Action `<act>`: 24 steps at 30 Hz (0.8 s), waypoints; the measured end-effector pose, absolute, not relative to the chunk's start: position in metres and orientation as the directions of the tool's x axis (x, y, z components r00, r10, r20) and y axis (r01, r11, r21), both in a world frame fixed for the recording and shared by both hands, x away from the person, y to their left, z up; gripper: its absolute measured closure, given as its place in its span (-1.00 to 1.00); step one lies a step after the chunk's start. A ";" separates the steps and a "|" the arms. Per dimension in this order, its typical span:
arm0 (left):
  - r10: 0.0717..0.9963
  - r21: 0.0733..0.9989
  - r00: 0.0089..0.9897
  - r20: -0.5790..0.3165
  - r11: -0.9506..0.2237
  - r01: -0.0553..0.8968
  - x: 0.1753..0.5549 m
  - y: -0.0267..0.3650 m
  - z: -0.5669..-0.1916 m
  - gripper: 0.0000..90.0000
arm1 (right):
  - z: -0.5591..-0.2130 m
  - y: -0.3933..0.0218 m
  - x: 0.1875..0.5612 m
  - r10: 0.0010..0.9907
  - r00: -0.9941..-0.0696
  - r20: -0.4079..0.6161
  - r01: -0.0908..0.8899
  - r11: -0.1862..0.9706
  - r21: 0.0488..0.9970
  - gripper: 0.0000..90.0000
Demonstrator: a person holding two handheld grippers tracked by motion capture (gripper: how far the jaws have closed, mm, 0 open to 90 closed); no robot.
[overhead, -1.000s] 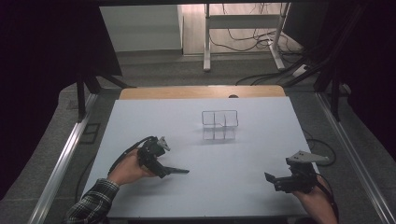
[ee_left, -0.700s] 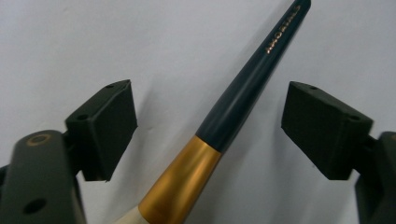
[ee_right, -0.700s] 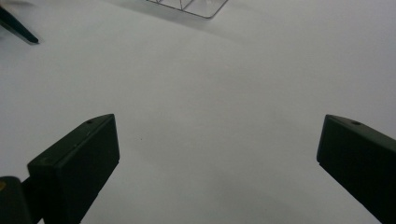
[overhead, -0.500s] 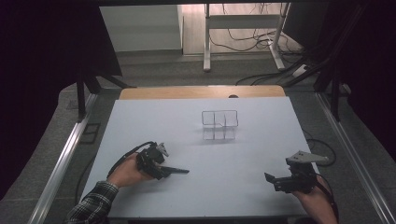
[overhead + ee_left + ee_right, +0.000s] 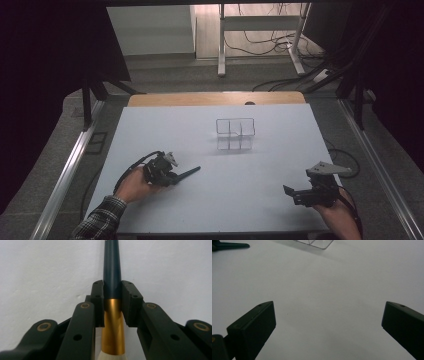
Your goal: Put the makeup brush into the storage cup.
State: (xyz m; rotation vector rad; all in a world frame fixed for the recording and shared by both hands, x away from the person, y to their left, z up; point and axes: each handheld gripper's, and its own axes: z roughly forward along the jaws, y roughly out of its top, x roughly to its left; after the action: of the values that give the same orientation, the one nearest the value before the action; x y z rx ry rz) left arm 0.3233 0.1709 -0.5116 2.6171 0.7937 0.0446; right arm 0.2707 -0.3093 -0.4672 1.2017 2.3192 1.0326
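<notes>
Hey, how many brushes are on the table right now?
1. The brush is near the table's left front, clamped between the left gripper's fingers, its dark handle pointing toward the middle. The clear organizer looks empty, and nothing seems hidden.

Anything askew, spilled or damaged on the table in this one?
Nothing stands out. The left gripper has just closed squarely on the brush, the clear organizer stands upright, and the right gripper is open.
</notes>
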 end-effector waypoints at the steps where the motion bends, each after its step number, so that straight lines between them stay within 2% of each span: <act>1: 0.542 0.401 0.836 -0.082 -0.750 0.526 0.323 0.172 -0.509 0.64 | -0.467 -0.309 0.271 0.807 -0.589 0.036 0.567 0.381 0.730 -1.00; 12: 0.559 0.479 0.821 -0.113 -0.693 0.538 0.320 0.174 -0.498 0.64 | -0.467 -0.309 0.271 0.808 -0.588 0.037 0.568 0.380 0.730 -1.00; 24: 0.515 0.559 0.852 -0.097 -0.680 0.474 0.310 0.168 -0.478 0.64 | -0.466 -0.309 0.270 0.807 -0.589 0.038 0.562 0.376 0.736 -1.00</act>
State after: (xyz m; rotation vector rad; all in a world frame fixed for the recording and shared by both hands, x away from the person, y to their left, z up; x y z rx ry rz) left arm 0.3103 0.1679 -0.4781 2.4373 0.7184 0.0908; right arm 0.2702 -0.3094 -0.4659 1.1994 2.3128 1.0440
